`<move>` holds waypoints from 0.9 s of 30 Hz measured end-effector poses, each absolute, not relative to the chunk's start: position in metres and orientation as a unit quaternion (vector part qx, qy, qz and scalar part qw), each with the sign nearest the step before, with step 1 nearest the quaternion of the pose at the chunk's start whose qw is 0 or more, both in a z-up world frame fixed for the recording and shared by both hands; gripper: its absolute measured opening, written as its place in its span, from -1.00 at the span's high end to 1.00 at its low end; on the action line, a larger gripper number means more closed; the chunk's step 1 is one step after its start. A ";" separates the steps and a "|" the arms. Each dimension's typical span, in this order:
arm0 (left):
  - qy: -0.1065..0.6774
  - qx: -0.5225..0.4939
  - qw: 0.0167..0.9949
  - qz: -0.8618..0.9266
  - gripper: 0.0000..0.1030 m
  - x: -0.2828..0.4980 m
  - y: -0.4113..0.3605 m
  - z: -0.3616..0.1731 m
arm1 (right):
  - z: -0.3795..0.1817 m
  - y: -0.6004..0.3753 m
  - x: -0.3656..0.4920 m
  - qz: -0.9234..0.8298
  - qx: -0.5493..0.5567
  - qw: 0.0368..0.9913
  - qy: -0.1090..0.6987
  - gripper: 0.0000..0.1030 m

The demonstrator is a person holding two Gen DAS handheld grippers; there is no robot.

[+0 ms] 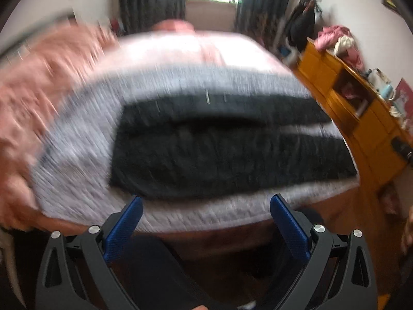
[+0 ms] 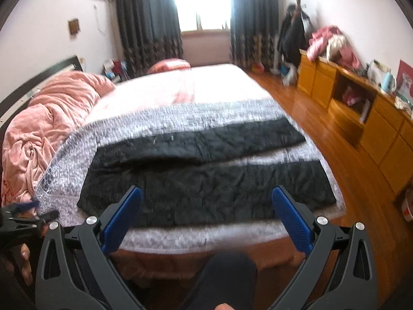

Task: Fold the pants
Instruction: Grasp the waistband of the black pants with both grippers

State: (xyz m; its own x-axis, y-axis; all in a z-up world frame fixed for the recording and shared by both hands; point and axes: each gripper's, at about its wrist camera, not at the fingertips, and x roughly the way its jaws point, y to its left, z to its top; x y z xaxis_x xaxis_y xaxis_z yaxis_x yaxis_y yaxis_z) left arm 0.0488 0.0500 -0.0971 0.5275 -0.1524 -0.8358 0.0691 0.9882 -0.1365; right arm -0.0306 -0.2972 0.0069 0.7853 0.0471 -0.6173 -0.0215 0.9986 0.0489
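- The left gripper (image 1: 206, 201) hangs with its blue pads (image 1: 124, 230) spread wide, nothing between them and nothing touching them. It sits off the near edge of the bed (image 1: 180, 219), above the bed's front side rather than over the cloth.
- The right gripper (image 2: 206, 193) is likewise released, its blue pads (image 2: 291, 219) far apart and bare. Seen from its own camera, the tips line up with the near hem of the pants, though whether they touch the fabric cannot be told.
- In the right wrist view the left gripper (image 2: 28, 217) shows at the far left, just off the bed's near left corner, with the person's hand (image 2: 23, 263) below it.
- The black pants (image 2: 206, 180) lie flat across the near end of the bed (image 2: 193, 237), running along its near edge. The waist end is toward the left, and the two legs reach out to the right edge.
- The legs are parted: a strip of the pale bedcover (image 2: 284, 156) shows between them on the right side. The far leg lies slightly angled away from the near one.
- The cloth looks textured and lightly creased, not yet folded.
- A grey patterned band of the cover (image 2: 180, 113) lies just beyond the pants.
- A pink quilt (image 2: 51, 118) is bunched at the bed's left side.
- Both views are blurred, the left wrist view more so.
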 end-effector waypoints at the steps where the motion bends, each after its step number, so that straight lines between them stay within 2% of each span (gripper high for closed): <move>1: 0.500 -0.071 0.861 -0.066 -0.93 0.059 0.070 -0.120 | -0.002 -0.301 -0.027 0.023 0.010 0.949 0.315 -0.95; 5: 0.508 -0.110 0.854 -0.042 -0.92 0.086 0.136 -0.176 | -0.051 -0.322 0.008 0.038 0.020 0.923 0.383 -0.95; 8: 0.536 -0.214 0.815 -0.055 -0.92 0.110 0.190 -0.216 | -0.101 -0.350 0.035 0.062 0.096 0.880 0.462 -0.94; 12: 0.519 -0.345 0.781 -0.031 -0.90 0.126 0.250 -0.267 | -0.132 -0.372 0.044 0.063 0.146 0.872 0.463 -0.94; 14: 0.491 -0.420 0.763 -0.021 -0.83 0.128 0.275 -0.287 | -0.139 -0.374 0.049 0.060 0.155 0.865 0.473 -0.94; 16: 0.498 -0.443 0.746 -0.006 -0.61 0.136 0.285 -0.306 | -0.148 -0.377 0.050 0.058 0.166 0.859 0.480 -0.94; 18: 0.500 -0.473 0.725 0.002 -0.54 0.142 0.289 -0.321 | -0.155 -0.380 0.051 0.054 0.178 0.853 0.487 -0.94; 24: 0.504 -0.474 0.722 0.013 -0.50 0.164 0.291 -0.337 | -0.183 -0.401 0.053 0.052 0.250 0.831 0.494 -0.94; 26: 0.507 -0.474 0.719 0.020 -0.35 0.168 0.289 -0.343 | -0.193 -0.415 0.056 0.053 0.274 0.823 0.494 -0.94; 27: 0.514 -0.476 0.713 0.023 -0.13 0.169 0.287 -0.350 | -0.198 -0.427 0.057 0.050 0.292 0.819 0.491 -0.88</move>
State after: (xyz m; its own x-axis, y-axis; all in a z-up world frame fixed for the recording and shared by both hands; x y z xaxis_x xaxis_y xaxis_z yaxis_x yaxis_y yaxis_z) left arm 0.1693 0.2873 -0.3500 0.4697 -0.4577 -0.7549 -0.5225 0.5451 -0.6556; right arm 0.0569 -0.4271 -0.1982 0.5133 0.3682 -0.7752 0.2057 0.8242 0.5276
